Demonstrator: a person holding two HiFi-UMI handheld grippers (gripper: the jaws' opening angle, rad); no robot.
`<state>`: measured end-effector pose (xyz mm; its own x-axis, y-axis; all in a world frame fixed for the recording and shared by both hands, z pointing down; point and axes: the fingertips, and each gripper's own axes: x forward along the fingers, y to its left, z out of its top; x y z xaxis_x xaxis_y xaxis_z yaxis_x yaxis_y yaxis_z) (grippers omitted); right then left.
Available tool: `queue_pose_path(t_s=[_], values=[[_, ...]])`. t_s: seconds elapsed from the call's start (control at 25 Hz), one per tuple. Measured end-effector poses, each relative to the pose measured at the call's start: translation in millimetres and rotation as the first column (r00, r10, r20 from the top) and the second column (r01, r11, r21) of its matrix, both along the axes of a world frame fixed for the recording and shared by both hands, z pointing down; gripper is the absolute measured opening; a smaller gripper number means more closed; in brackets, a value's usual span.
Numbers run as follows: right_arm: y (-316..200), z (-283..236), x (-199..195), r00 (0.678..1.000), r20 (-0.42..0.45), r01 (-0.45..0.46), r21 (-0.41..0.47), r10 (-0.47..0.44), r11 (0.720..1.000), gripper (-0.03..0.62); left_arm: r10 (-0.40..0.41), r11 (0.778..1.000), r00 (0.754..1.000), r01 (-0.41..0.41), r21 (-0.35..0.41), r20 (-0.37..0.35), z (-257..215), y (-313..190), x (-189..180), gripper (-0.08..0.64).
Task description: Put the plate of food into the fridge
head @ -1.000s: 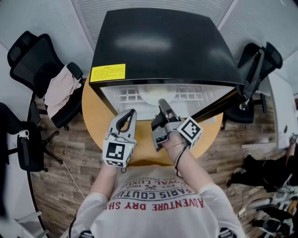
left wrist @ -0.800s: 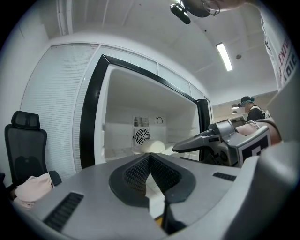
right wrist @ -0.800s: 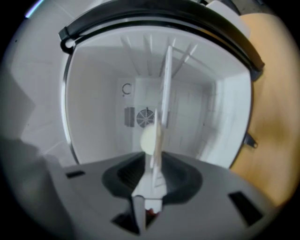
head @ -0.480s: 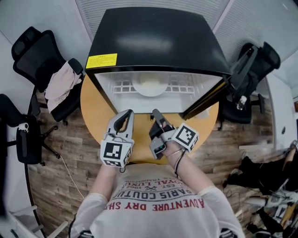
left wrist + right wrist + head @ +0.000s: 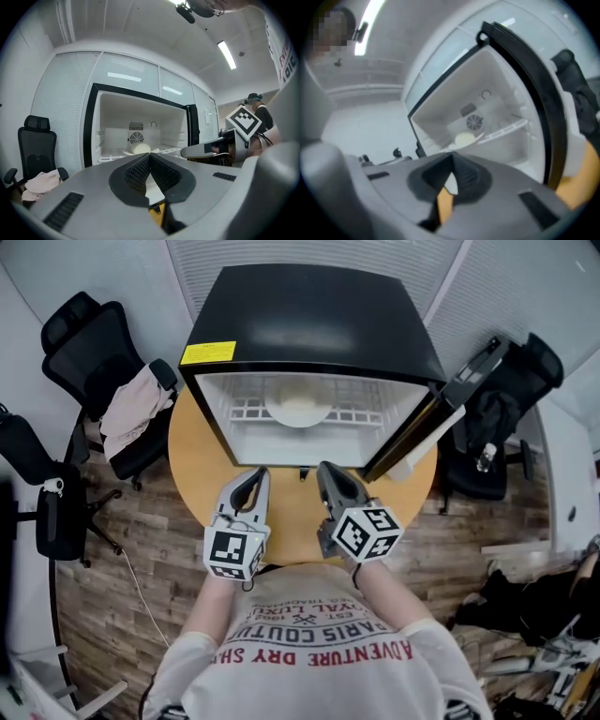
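**Plate shelved, grippers backing off**

Our right gripper point(image 5: 330, 472) has drawn back from the fridge point(image 5: 309, 324) to sit beside our left gripper point(image 5: 251, 476). Both have their jaws pressed together, empty. The plate of food point(image 5: 298, 407) rests on the shelf inside. We judge only the open door point(image 5: 441, 423) remains.

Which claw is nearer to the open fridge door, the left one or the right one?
Right. The right claw is just left of the fridge door, close to its lower end. The left claw is farther left, beyond the right claw.
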<state>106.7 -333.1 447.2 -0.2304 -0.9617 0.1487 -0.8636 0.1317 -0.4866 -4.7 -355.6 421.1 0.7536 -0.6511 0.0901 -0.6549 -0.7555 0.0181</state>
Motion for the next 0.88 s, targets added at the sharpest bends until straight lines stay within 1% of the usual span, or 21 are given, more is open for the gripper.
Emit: queue_pose_path(t_s=[0.08,0.16,0.28,0.36,0.44,0.56,0.88], values=[[3.3,-10.7,3.8,0.989,-0.148,0.004,0.050,0.003,0.999,0.028,-0.001,1.000,1.000,0.001,0.004,0.002,-0.4,2.2,1.9,0.034],[6.7,-19.8,7.0,0.966,-0.259,0.011,0.090,0.013,0.996,0.028,0.001,1.000,1.000,-0.001,0.007,0.003,-0.3,4.3,5.0,0.034],[11.2,-29.9,10.3,0.928,-0.370,0.014,0.132,0.036,0.991,0.028,0.006,1.000,1.000,-0.006,0.014,0.005,-1.3,6.4,9.6,0.032],[13.4,-34.1,11.7,0.903,-0.426,0.018,0.151,0.049,0.988,0.028,0.006,1.000,1.000,-0.006,0.026,0.009,-3.4,7.1,11.4,0.032],[15.1,-37.2,13.1,0.886,-0.459,0.020,0.163,0.058,0.986,0.028,0.004,0.999,1.000,-0.004,0.035,0.010,-5.5,7.2,12.7,0.032],[17.3,-40.1,14.6,0.873,-0.483,0.019,0.176,0.070,0.984,0.028,0.000,0.999,1.000,0.000,0.038,0.005,-7.9,6.7,13.5,0.034],[18.2,-45.6,16.6,0.858,-0.506,0.012,0.188,0.087,0.982,0.028,0.004,0.999,1.000,-0.004,0.049,0.005,-12.9,5.9,17.8,0.034]])
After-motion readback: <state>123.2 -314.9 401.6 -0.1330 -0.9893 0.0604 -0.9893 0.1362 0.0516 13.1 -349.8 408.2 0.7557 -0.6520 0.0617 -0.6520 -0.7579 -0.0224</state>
